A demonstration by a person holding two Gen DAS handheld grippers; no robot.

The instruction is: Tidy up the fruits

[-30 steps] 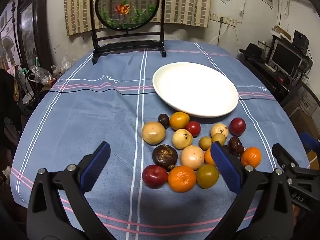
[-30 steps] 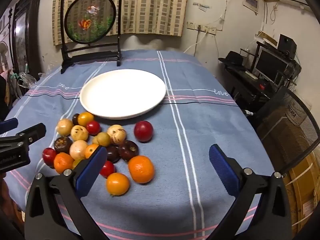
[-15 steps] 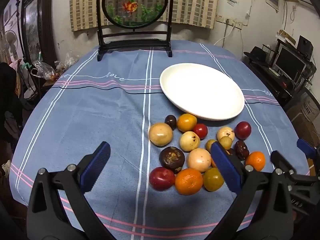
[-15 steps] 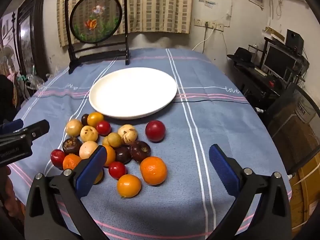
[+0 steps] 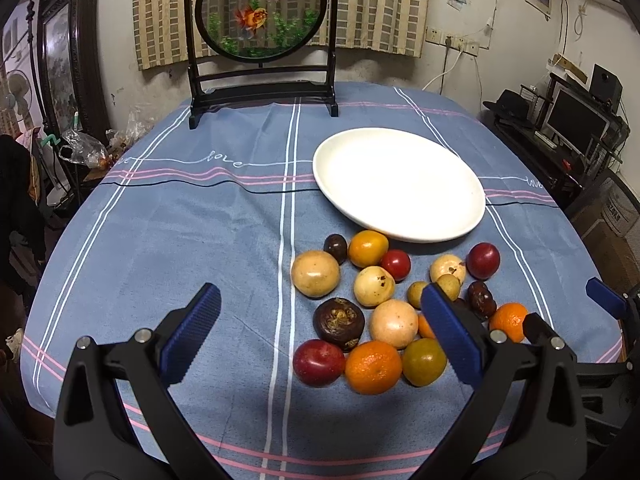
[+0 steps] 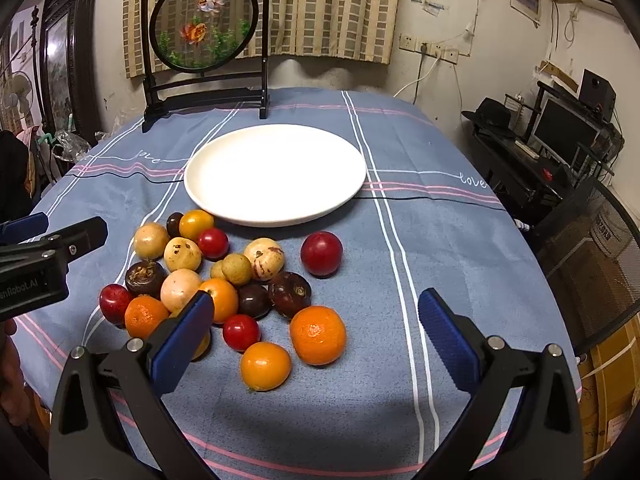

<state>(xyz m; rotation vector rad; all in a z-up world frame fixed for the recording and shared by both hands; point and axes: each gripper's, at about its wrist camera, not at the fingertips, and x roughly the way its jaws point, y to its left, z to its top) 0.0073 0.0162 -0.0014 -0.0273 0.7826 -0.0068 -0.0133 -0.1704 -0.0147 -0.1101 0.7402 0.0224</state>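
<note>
White plate (image 6: 276, 216) empty, beyond both fingers. Fruit pile (image 5: 384, 300) ahead of left gripper (image 5: 320, 336), fingers spread, holding nothing. Right gripper (image 6: 316, 338) likewise open; big orange (image 6: 318, 334) between its fingers: light, round, rolls, squeeze gently across middle.

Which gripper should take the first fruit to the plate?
Right, probably. The right gripper is open with an orange between its fingers; the left gripper, also open, frames mostly bare cloth. The plate is empty.
</note>
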